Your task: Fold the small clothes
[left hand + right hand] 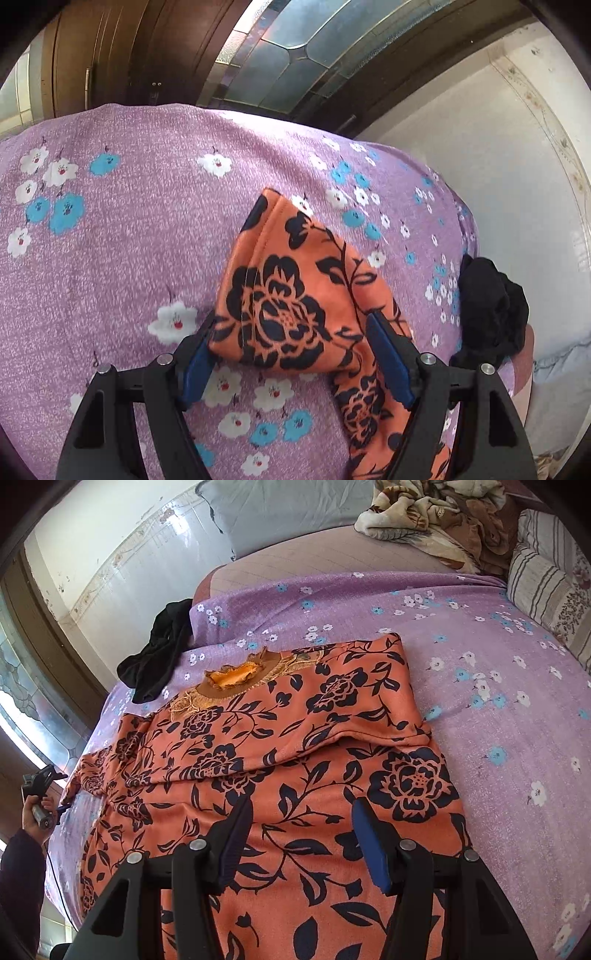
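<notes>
Task item: orange floral top [295, 738], laid flat on bed w/ purple floral sheet [498, 701]; neckline [236, 679] toward far side; one sleeve [369, 686] folded across the chest, cuff end near the top's left edge in right wrist view.

L hand-held gripper [291, 332]: angled down over the other sleeve's cuff [273, 288]; jaws part-open, one blue pad [195, 369] at the cuff's left edge, the other [388, 362] on its right side; cuff sits between the pads; pad contact w/ fabric can't be confirmed; sleeve trails back under the right finger toward lower frame. In right wrist view the same unit [44, 786] shows at far left by bed edge, held by a hand [38, 812] in a dark sleeve [18, 878].

R hand-held gripper [299, 834]: above the top's lower body, angled down; jaws at medium gap, nothing between the pads; fabric lies beneath, no visible pinch.

Other items: black garment [162, 650] bunched at bed edge near wall [110, 554], beside the neckline, apart from it; also seen in left wrist view [491, 310]. Pillow [288, 513], patterned blanket [436, 520], striped cushion [546, 583] at head of bed. Glazed door [295, 51] behind bed in left wrist view.
</notes>
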{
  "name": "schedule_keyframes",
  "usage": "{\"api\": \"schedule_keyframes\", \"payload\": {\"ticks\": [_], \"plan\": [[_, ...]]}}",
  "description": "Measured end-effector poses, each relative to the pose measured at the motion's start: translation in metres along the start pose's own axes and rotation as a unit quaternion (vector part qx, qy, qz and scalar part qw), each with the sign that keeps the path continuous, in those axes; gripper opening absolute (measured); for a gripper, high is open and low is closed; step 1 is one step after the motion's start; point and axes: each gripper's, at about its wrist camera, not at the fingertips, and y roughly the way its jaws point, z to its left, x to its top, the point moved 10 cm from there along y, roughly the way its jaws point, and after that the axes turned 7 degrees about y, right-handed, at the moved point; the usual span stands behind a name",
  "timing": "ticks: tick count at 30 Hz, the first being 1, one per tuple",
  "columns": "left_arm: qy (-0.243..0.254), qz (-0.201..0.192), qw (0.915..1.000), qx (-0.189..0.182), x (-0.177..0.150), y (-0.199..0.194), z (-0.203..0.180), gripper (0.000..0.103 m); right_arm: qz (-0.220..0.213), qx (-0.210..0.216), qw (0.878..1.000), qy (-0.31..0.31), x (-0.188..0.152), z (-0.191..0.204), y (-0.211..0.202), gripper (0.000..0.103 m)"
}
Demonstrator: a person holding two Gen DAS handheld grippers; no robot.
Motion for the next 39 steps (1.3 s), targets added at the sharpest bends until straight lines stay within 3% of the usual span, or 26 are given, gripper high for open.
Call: {"api": "schedule_keyframes", "payload": {"ticks": [2,3,5,8,13,16,20,24,29,34,39], "plan": [[0.005,-0.019,0.9998,0.008,0.010,0.005,0.001,0.074,-0.001,-0.002,1.000,0.001,0.002,0.000,0.004,0.060],[0.010,-0.027,0.9994,0.017,0.015,0.006,0.002,0.065,0.001,-0.003,1.000,0.001,0.002,0.000,0.007,0.060],[0.030,-0.020,0.9984,0.043,0.019,0.012,0.006,0.008,0.004,-0.005,1.000,-0.002,0.001,0.002,0.012,0.059],[0.053,-0.027,0.9972,0.044,0.023,0.002,0.003,0.007,-0.007,-0.010,1.000,-0.014,0.003,0.006,0.014,0.052],[0.152,-0.057,0.9860,0.038,0.031,-0.052,-0.044,0.007,-0.023,-0.007,1.000,0.003,0.012,0.003,0.010,0.047],[0.216,-0.067,0.9741,0.012,0.028,-0.098,-0.094,0.007,-0.039,0.000,0.999,0.028,0.023,-0.004,0.001,0.047],[0.299,-0.070,0.9511,-0.035,-0.001,-0.162,-0.181,0.007,-0.057,0.012,0.996,0.061,0.036,-0.015,-0.014,0.047],[0.374,-0.057,0.9218,-0.084,-0.061,-0.213,-0.269,0.007,-0.074,0.014,0.992,0.096,0.050,-0.036,-0.025,0.047],[0.443,-0.005,0.8856,-0.140,-0.172,-0.241,-0.362,0.007,-0.087,0.015,0.984,0.151,0.069,-0.079,-0.033,0.047],[0.503,0.058,0.8459,-0.168,-0.301,-0.228,-0.424,0.007,-0.095,0.040,0.972,0.209,0.082,-0.112,-0.045,0.047],[0.520,0.159,0.8151,-0.201,-0.421,-0.194,-0.446,0.009,-0.095,0.044,0.967,0.232,0.087,-0.133,-0.050,0.047]]}}
